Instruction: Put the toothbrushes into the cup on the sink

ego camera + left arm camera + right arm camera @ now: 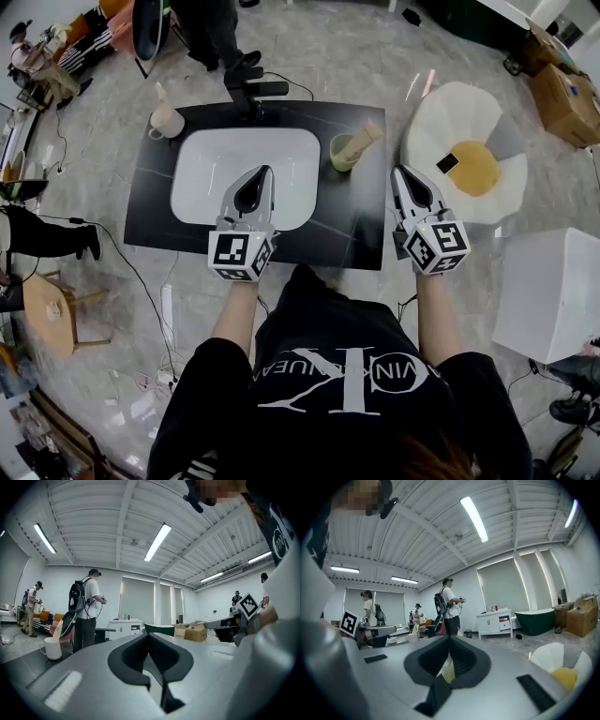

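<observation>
From above, the black table [347,220] carries a white sink [211,159]. Just to the right of the sink stands a green cup [343,156] with a pale toothbrush [364,137] leaning out of it. At the sink's far left corner sits a white cup [167,123] with another pale stick in it [159,94]; whether that one is a brush I cannot tell. The left gripper [260,174] hangs over the near half of the sink, and the right gripper [401,172] is out past the table's right edge, well apart from the sink. In the left gripper view the left gripper [150,634] has its fingers pressed together on nothing, with the white cup [51,648] off to its left. In the right gripper view the right gripper [450,638] also has its fingers pressed together and carries nothing. I see no brush lying loose around the sink, so the job looks finished or very nearly so, with both tools empty.
</observation>
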`<state>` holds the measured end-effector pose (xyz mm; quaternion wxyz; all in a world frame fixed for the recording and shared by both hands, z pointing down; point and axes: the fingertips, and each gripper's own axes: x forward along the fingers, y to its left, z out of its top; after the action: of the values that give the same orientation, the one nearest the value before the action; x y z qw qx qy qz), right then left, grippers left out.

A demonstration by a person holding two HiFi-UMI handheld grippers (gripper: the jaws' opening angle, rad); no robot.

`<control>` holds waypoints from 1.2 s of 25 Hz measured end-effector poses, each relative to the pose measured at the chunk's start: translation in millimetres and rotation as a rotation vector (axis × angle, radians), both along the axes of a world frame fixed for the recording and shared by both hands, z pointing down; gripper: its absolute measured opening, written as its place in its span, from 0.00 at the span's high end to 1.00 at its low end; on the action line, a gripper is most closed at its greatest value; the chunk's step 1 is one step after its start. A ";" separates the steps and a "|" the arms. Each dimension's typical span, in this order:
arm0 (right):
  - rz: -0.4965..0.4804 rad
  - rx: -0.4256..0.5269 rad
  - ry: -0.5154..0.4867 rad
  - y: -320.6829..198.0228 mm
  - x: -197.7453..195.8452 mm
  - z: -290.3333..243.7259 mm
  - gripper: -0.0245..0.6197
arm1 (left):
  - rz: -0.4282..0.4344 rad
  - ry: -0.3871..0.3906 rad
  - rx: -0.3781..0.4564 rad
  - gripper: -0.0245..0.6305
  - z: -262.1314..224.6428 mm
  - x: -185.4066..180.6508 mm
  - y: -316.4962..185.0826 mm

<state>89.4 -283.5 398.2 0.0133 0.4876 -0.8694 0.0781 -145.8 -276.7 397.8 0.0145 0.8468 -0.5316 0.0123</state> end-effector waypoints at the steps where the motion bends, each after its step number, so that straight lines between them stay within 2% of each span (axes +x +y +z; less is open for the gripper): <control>1: 0.000 0.003 -0.001 0.5 0.2 -1.3 0.93 | -0.001 -0.001 0.004 0.94 -1.7 -0.4 0.4; 11: 0.001 0.038 -0.007 5.8 1.3 -12.9 0.93 | -0.005 -0.010 0.041 0.94 -16.6 -1.9 2.4; 30: 0.007 0.063 -0.010 10.2 2.9 -22.7 0.93 | 0.021 -0.015 0.050 0.94 -20.5 7.3 1.1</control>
<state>92.2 -273.3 375.5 -0.0065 0.4907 -0.8697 0.0534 -138.6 -275.6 377.3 -0.0109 0.8524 -0.5228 0.0055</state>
